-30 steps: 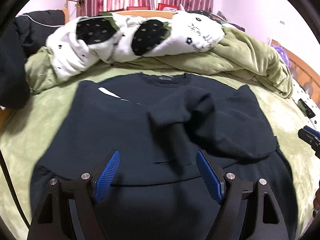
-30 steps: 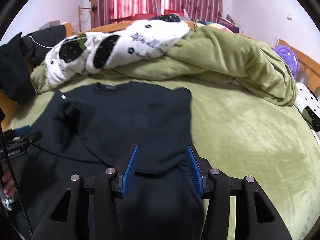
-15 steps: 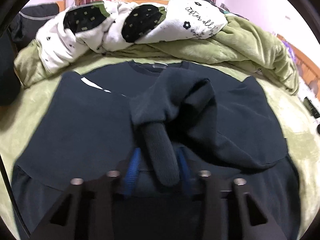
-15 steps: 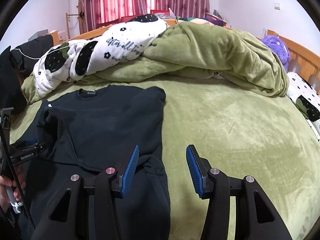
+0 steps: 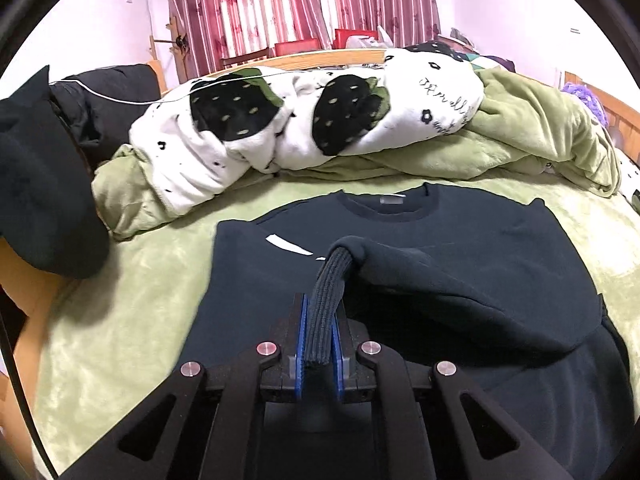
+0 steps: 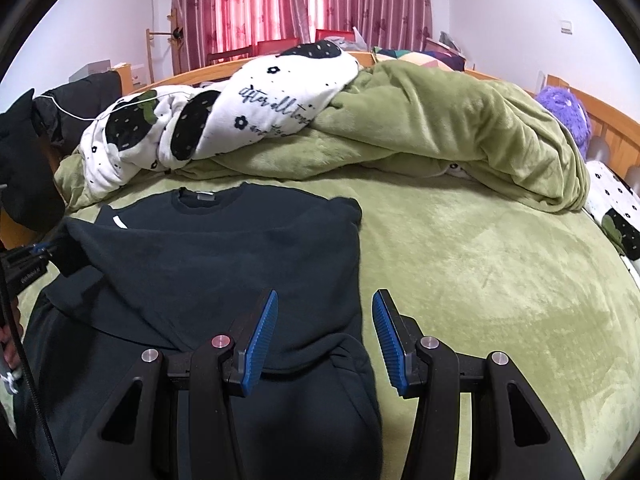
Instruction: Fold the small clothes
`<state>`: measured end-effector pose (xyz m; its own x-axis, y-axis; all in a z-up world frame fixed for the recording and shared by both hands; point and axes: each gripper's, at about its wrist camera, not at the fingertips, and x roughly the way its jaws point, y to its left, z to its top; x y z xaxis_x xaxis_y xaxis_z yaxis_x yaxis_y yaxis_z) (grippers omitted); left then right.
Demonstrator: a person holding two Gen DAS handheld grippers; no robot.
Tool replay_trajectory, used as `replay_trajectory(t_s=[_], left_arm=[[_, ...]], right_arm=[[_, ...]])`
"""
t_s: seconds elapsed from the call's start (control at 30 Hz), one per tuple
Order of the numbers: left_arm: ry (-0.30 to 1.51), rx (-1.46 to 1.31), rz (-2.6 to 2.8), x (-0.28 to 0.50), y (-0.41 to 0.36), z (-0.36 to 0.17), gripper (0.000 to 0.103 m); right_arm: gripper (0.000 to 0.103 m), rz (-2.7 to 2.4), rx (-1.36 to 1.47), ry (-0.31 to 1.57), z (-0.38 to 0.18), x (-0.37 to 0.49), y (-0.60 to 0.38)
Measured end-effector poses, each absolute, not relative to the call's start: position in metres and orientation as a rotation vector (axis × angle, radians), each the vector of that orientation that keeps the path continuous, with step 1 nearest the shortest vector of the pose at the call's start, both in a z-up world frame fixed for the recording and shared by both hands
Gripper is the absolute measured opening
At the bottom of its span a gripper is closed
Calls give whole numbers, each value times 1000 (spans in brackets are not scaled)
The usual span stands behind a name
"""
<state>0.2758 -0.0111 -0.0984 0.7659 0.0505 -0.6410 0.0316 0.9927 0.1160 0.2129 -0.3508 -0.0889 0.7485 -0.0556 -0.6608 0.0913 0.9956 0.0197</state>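
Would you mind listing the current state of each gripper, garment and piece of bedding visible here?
left gripper: shut on the ribbed cuff.
right gripper: open, holding nothing, above the sweatshirt's right edge.
dark sweatshirt: spread flat on the bed, collar at the far end, one sleeve lifted by its cuff.
green blanket: bunched up beyond the sweatshirt.
white patterned quilt: crumpled, lying on the blanket.
curtains: drawn.

The bed [image 6: 500, 264] in front of me has a wooden frame and a green plush cover. A dark sweatshirt [image 6: 224, 256] lies spread on its near left part. A bunched green blanket [image 6: 452, 128] and a white quilt with black prints [image 6: 224, 120] lie along the far side.
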Motion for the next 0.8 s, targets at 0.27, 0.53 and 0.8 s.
replay_trajectory(t_s=[0.27,0.53,0.8], left_arm=[[750,67,68,255,26,-117,38],[762,19,75,241,47,-122,54],[759,-63,47,268,52,-130,55]], right_arm=[[49,-75,55,714,-86,216,-341],[49,-62,68,721,-87,216,-331],[49,-63,49,735,-93,217,-328]])
